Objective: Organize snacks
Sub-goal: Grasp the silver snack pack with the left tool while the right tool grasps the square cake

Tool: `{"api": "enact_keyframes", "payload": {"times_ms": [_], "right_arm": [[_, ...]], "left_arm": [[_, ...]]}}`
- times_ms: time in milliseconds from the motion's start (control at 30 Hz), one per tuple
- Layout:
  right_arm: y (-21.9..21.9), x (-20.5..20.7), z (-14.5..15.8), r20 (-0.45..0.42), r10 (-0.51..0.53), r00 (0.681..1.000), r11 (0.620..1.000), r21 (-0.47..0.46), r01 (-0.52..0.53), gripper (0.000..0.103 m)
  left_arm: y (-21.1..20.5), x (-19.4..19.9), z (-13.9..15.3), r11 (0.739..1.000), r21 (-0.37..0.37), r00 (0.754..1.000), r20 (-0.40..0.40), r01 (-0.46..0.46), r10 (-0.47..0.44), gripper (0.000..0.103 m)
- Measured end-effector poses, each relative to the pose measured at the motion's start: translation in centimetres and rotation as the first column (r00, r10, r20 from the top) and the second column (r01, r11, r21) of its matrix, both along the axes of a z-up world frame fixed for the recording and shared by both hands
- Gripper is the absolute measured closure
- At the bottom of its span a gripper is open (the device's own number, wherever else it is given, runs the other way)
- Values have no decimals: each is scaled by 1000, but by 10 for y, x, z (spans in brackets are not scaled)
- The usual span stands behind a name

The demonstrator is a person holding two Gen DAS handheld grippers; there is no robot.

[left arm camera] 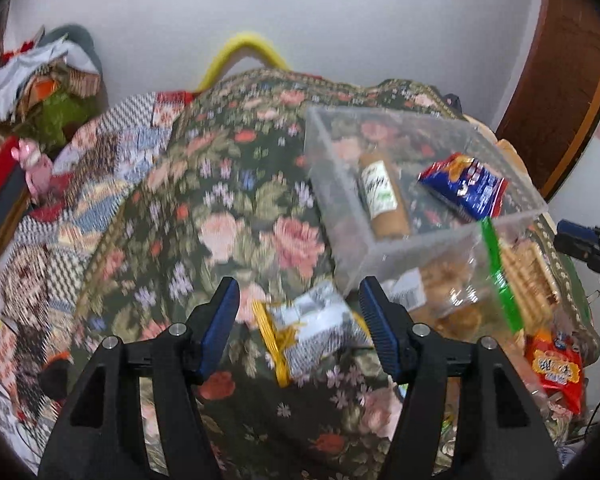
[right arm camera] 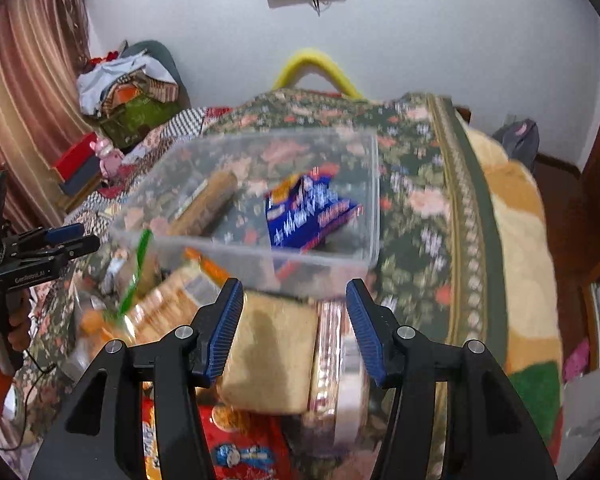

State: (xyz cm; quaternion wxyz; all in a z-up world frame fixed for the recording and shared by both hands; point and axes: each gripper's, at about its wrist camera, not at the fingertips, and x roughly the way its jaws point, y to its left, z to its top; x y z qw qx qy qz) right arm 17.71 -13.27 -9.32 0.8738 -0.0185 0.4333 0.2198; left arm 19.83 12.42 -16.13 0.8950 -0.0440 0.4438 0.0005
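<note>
A clear plastic bin [left arm camera: 500, 220] [right arm camera: 320, 258] sits on a floral cloth. It holds a brown biscuit roll [left arm camera: 382, 194] [right arm camera: 208, 204] and a blue snack packet [left arm camera: 466, 184] [right arm camera: 308, 216]. My left gripper [left arm camera: 300, 316] is open above a grey and yellow packet [left arm camera: 312, 330]. My right gripper [right arm camera: 294, 320] is open above a tan packet [right arm camera: 272, 352] and a pink-edged roll [right arm camera: 328, 360]. A bag of cookies with a green seal [left arm camera: 456, 284] [right arm camera: 136, 264] and a red packet [left arm camera: 556, 364] [right arm camera: 240, 448] lie near the bin.
The floral cloth [left arm camera: 240, 200] covers a raised surface that drops off at the right edge [right arm camera: 476, 240]. A patterned quilt [left arm camera: 100, 184] lies to the left. A heap of clothes [left arm camera: 48, 80] sits by the wall. The left gripper shows in the right wrist view [right arm camera: 66, 242].
</note>
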Motion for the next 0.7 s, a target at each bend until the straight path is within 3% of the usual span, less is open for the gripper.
{"api": "enact_keyframes", "payload": {"times_ms": [133,200,333,567,700], "right_arm": [[-1,-3,-17,-61,8,998,1000,19,-7,53],[-2,-5,-18,-62,-2,998,1000,30,3,45],[-1,-4,-22,-96,8,995,998,57,-3,44],[15,-9,-37,-104,41,994,999,-13,-43,44],[22,-11,-37,-75,48,996,997,-51,-52,42]], "left_arm": [[1,2,-17,1000,-17,999,-35,-10,10,41],[-2,4,-26,1000,-20,999,-51,-11,10,41],[-4,7,-40,999,-37,998,-68,-4,2,37],[-3,14,-56,998,-63,996,-84,-14,8,31],[-8,16,-61,999,-28,998,-63,-14,13,31]]}}
